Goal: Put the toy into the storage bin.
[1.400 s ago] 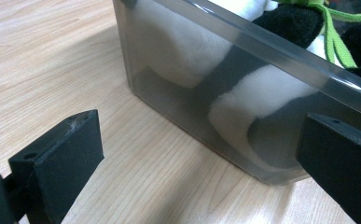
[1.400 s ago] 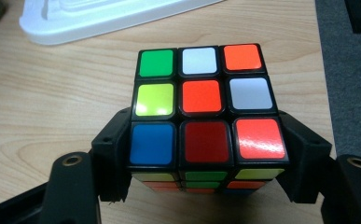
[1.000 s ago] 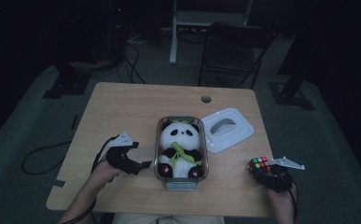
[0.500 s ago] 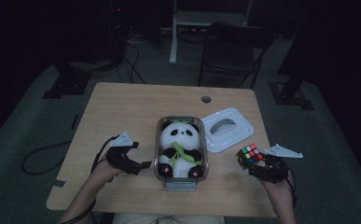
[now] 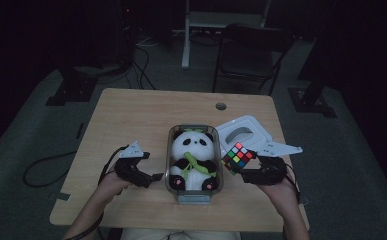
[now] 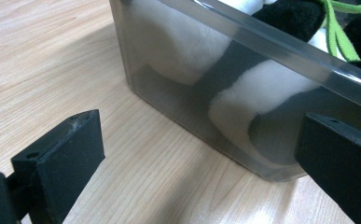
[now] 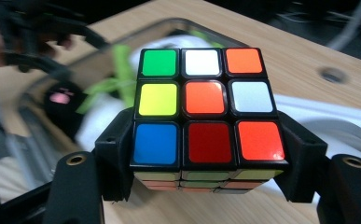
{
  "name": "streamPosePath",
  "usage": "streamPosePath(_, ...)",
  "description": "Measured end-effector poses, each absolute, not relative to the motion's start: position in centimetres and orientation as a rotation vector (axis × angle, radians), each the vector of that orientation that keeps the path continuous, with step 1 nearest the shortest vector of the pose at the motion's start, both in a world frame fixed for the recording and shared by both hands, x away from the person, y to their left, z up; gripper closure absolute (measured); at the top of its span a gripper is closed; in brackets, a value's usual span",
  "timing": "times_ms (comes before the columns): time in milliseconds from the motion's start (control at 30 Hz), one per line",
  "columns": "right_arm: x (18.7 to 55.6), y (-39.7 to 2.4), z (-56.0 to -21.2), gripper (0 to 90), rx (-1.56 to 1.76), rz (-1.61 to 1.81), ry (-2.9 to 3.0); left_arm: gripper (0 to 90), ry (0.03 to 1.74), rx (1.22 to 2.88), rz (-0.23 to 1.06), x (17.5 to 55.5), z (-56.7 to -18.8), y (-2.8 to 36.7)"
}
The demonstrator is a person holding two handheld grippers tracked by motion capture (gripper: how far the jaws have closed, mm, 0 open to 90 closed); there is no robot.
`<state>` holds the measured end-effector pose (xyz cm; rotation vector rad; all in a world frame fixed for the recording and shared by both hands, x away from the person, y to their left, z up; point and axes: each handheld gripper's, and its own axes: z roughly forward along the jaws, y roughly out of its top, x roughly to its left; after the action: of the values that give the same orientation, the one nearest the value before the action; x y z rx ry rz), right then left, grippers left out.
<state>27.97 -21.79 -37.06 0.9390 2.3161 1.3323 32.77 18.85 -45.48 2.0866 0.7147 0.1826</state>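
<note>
Right gripper view: scrambled, multicoloured puzzle cube [image 7: 206, 109], glossy stickers.

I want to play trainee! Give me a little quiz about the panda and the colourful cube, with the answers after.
1. True or false: the right tongs are shut on the puzzle cube.
2. Where does the toy panda sit? A) on the white lid B) in the clear box C) on the chair
3. Fill the gap: the left tongs are open, next to the box's ____ wall.

Key
1. True: each black pad presses one side of the cube, which is off the table.
2. B
3. Side: the see-through wall lies just ahead of the open jaws.
</note>
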Motion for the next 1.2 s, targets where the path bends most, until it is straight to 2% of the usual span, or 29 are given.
streamPosePath(567,29.3,-14.7,-38.4,33.7,0.674,1.310,2.595,2.2,0.703,2.091,0.167,32.6,-45.3,18.9)
streamPosePath(833,29.5,-13.8,-38.7,33.7,0.618,1.278,2.662,2.2,0.729,2.038,0.140,32.6,-44.9,19.1)
streamPosePath(1200,29.9,-12.4,-39.8,33.6,0.490,1.206,2.767,2.2,0.639,2.043,0.170,32.2,-44.5,18.8)
